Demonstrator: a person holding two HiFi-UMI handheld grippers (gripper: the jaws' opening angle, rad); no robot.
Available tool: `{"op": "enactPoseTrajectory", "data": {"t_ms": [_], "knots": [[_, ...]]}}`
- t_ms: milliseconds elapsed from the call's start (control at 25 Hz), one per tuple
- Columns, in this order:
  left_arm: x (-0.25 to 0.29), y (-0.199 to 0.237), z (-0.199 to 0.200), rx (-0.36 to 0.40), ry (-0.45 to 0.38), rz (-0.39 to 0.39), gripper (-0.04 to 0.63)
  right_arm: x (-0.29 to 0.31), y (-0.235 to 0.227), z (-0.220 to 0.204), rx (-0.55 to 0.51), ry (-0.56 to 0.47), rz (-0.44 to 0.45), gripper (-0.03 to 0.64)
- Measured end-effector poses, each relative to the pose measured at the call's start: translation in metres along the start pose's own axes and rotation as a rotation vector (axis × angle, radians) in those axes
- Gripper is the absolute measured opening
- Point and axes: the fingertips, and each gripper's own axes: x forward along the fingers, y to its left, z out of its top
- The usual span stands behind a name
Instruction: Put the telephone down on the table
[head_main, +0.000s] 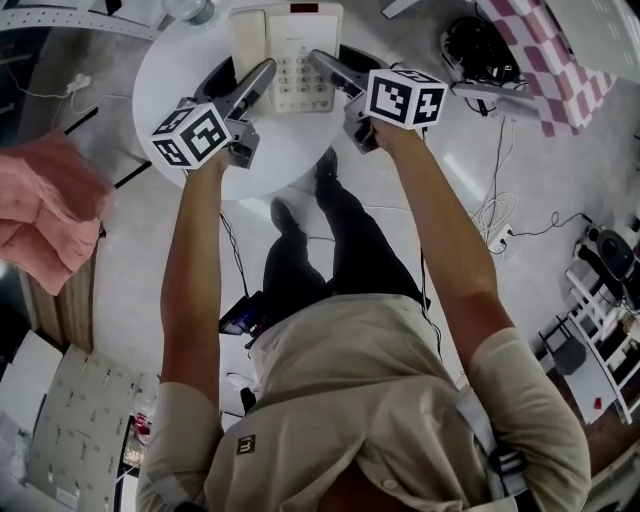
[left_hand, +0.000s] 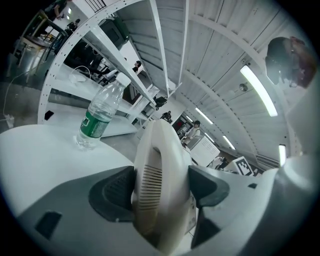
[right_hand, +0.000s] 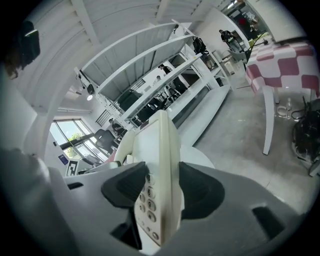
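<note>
A cream telephone (head_main: 290, 45) with its handset on the left and a keypad on the right is over the round white table (head_main: 175, 75). My left gripper (head_main: 262, 78) is shut on its handset side, and the ribbed handset (left_hand: 157, 180) fills the space between the dark pads (left_hand: 112, 192). My right gripper (head_main: 322, 62) is shut on the keypad side, pinching the edge of the telephone (right_hand: 160, 170) beside the number keys. Whether the base touches the tabletop cannot be told.
A clear water bottle (left_hand: 99, 117) with a green label stands on the table's far-left side, seen also as the bottle (head_main: 192, 8) at the top edge. A pink checked cloth (head_main: 545, 50) covers a table to the right. Cables (head_main: 495, 210) lie on the floor. A pink cloth (head_main: 45, 210) lies at the left.
</note>
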Motion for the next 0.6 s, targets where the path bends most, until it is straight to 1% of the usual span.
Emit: {"op": "enactPoseTrajectory", "data": {"t_ms": [280, 600], "knots": [[0.005, 0.023, -0.026, -0.038, 0.032, 0.031, 0.333, 0.017, -0.02, -0.025, 0.034, 0.045, 0.002, 0.193], [0.017, 0.039, -0.038, -0.065, 0.052, 0.062, 0.333, 0.03, -0.038, -0.033, 0.048, 0.084, 0.001, 0.195]]}}
